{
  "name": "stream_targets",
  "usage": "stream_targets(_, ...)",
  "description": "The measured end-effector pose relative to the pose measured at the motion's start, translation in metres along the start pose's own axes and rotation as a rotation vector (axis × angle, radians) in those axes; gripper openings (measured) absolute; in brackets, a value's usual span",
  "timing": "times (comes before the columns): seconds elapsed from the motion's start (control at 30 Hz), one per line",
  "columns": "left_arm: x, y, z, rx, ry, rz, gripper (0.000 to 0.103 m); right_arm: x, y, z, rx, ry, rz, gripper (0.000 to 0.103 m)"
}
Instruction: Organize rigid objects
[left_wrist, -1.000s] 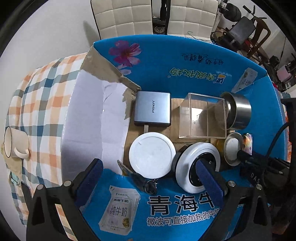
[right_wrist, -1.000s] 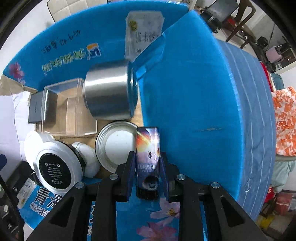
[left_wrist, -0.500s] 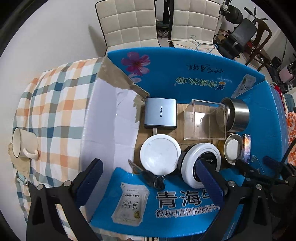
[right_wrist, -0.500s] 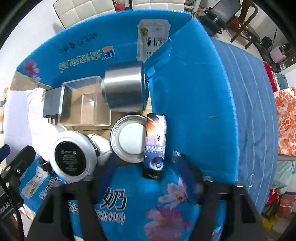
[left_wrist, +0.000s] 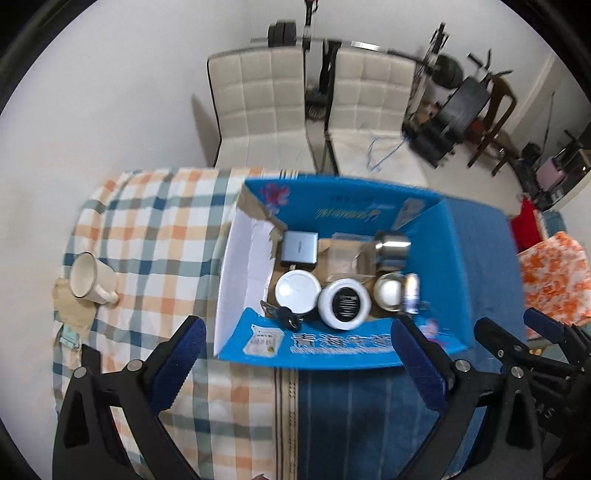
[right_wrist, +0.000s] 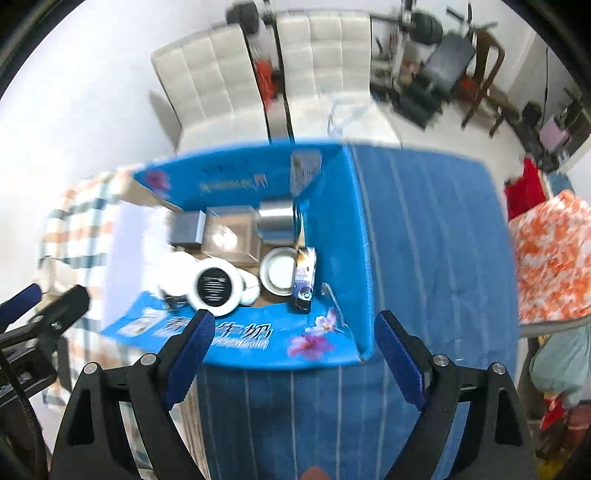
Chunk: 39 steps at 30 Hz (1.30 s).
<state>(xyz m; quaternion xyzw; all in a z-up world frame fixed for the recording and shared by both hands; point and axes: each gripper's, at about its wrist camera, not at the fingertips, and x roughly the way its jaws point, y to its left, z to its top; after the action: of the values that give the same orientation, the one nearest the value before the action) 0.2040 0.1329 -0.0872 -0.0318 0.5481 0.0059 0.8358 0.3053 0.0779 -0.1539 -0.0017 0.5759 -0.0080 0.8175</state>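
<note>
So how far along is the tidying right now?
Nearly done. The blue box already holds the charger, clear case, steel cup, round tins and the small carton. Both the left gripper and right gripper are open, empty. The mug remains outside on the checked cloth.

I am working in a home. Beyond my tool stand two padded white dining chairs (left_wrist: 258, 107) and exercise gear (left_wrist: 454, 107); a checked cloth (left_wrist: 155, 236) covers the bench.
</note>
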Motion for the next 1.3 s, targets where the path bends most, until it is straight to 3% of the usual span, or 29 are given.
stream_targets(0.13,-0.049,-0.006,-0.006,0.013,-0.064,-0.014,0.103,-0.07,0.001,-0.01,-0.018,-0.1,-0.002,0.091)
stream_targets(0.3,-0.09,-0.008,-0.014,0.027,-0.118,0.01,0.103,-0.124,-0.001,-0.013,-0.023,-0.154,0.013,0.091)
stream_targets(0.53,-0.106,-0.006,-0.023,0.022,-0.126,0.015,0.103,-0.174,0.005,-0.03,-0.04,-0.185,0.009,0.091)
stream_targets(0.67,-0.106,-0.005,-0.027,0.015,-0.124,0.016,0.103,-0.183,0.007,-0.036,-0.043,-0.195,-0.008,0.091)
stream_targets(1.3,-0.095,-0.006,-0.035,0.017,-0.103,0.029,0.103,-0.145,0.001,-0.034,-0.016,-0.146,-0.04,0.091)
